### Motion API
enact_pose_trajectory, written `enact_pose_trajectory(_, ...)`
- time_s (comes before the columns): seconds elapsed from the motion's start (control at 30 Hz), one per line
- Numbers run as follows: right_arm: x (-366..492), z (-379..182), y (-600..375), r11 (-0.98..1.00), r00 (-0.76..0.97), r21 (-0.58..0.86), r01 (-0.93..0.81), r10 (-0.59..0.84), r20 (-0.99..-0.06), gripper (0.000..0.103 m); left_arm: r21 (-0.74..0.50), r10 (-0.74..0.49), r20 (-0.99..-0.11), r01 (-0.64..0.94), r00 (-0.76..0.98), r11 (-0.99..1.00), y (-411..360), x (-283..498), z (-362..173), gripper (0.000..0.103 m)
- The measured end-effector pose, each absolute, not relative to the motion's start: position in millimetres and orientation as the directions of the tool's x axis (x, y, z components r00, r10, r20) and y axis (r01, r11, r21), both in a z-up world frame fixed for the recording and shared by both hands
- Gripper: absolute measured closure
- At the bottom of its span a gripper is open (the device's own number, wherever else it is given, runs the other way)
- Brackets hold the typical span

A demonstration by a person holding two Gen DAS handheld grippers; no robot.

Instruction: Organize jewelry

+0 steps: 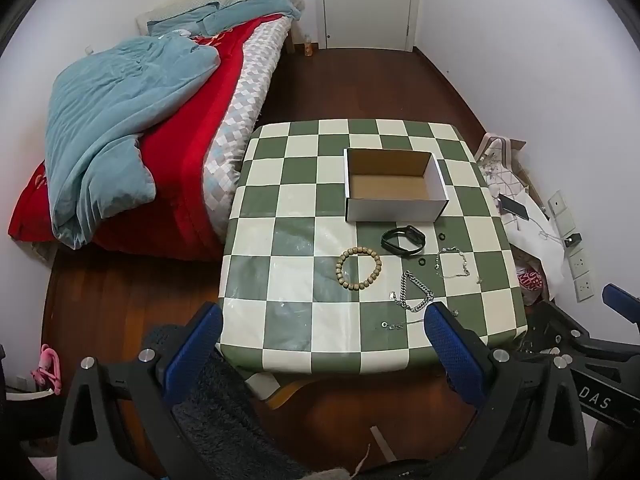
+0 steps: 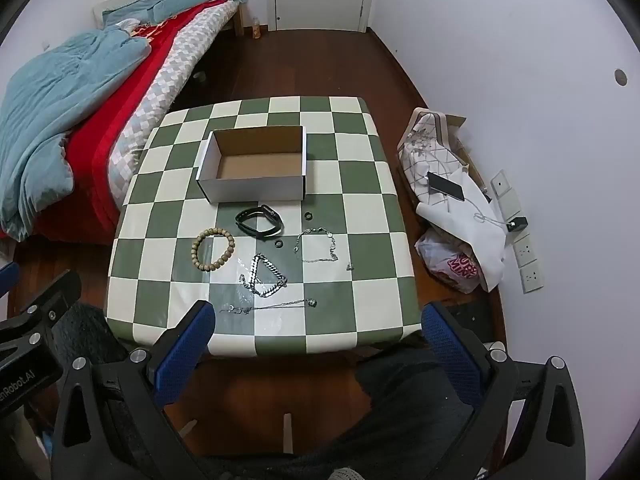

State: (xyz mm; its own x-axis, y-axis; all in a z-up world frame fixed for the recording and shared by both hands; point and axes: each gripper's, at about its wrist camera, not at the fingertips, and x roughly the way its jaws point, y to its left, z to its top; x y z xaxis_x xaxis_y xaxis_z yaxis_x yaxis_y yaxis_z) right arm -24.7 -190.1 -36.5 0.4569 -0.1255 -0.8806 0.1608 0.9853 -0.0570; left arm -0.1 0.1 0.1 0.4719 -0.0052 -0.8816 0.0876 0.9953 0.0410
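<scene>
An empty white cardboard box (image 1: 394,186) (image 2: 256,170) stands open on the green-and-white checkered table (image 1: 288,208) (image 2: 360,216). In front of it lie a black smart band (image 1: 403,239) (image 2: 259,221), a wooden bead bracelet (image 1: 359,268) (image 2: 213,249), a thick silver chain (image 1: 416,292) (image 2: 264,276), a thin silver bracelet (image 1: 454,263) (image 2: 320,245), a thin necklace (image 2: 272,306) near the front edge, and two small black rings (image 1: 441,236) (image 2: 308,215). My left gripper (image 1: 322,320) and my right gripper (image 2: 318,318) are both open and empty, held above the table's front edge.
A bed with a red cover and blue quilt (image 1: 132,136) stands left of the table. Bags, cloth and a phone (image 2: 446,186) are piled on the floor at the right by the wall. A white door (image 1: 368,0) is at the back.
</scene>
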Motion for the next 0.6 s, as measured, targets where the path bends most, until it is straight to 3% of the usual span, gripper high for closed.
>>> enact_pose_trajectory(0.6,-30.2,-31.3,-189.8,0.985,0.459,-0.06,0.161,-0.129,-0.879,0.0,0.038,-0.008,-0.878,0.087,0.479,0.996,0.1,0.3,0.7,0.0)
